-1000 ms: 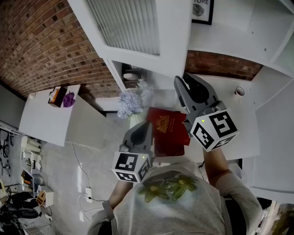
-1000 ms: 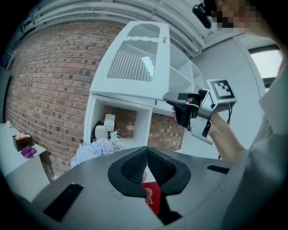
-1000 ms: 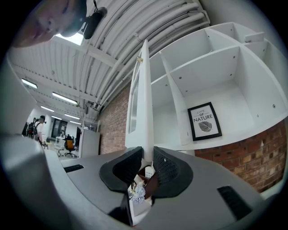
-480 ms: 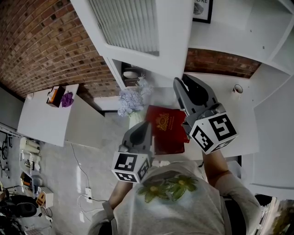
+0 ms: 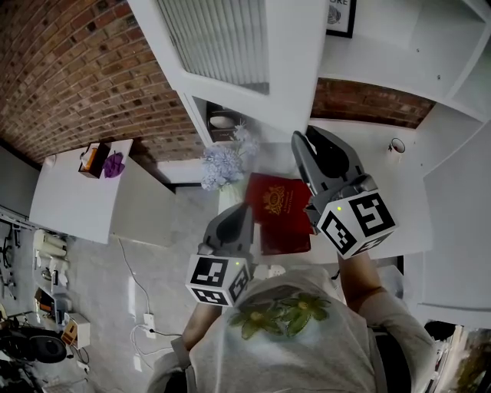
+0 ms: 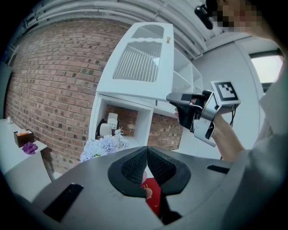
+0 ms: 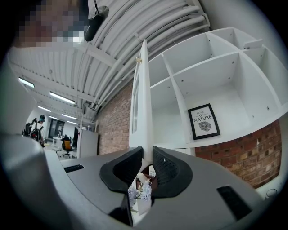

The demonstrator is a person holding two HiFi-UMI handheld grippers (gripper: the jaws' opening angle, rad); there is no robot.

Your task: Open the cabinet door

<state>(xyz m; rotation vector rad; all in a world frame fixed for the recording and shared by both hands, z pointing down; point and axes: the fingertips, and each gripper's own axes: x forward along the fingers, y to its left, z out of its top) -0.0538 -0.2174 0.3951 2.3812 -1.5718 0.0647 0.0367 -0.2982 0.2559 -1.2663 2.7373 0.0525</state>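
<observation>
Cabinet door (image 5: 230,46) is swung out from the white shelf unit (image 5: 399,46). In the right gripper view the door (image 7: 143,103) shows edge-on.

Right tongs (image 5: 304,138) pinch the door's lower edge at its free corner. Right gripper view has that edge btw the two pads of the right tongs (image 7: 147,152), both against it. Left tongs (image 5: 244,209) sit below the door, well apart from it. In the left gripper view the left tongs (image 6: 146,150) are pressed together w/ nothing btw them.

Vs a sec ago, approx no change:
- Right tongs keep the same hold at the same corner, and the door's swing looks the same.
- Left tongs haven't shifted and stay closed.
- Whole head view has slid a touch, so door, flowers and booklet sit slightly further right in frame. Positions relative to the door are unchanged.

Other items, all placed off the door:
- Open compartment (image 5: 222,123) w/ dishes, right under the door's lower edge.
- Pale blue flowers (image 5: 222,165), just below that.
- Red booklet (image 5: 280,211), lower still on the white counter (image 5: 414,184), btw the two tongs.
- Mug (image 5: 397,146), right of the door's corner on the counter, well apart.
- Framed print (image 5: 337,15), right of the door, up in the shelf unit.
- Brick wall (image 5: 69,69), left of the door.
</observation>
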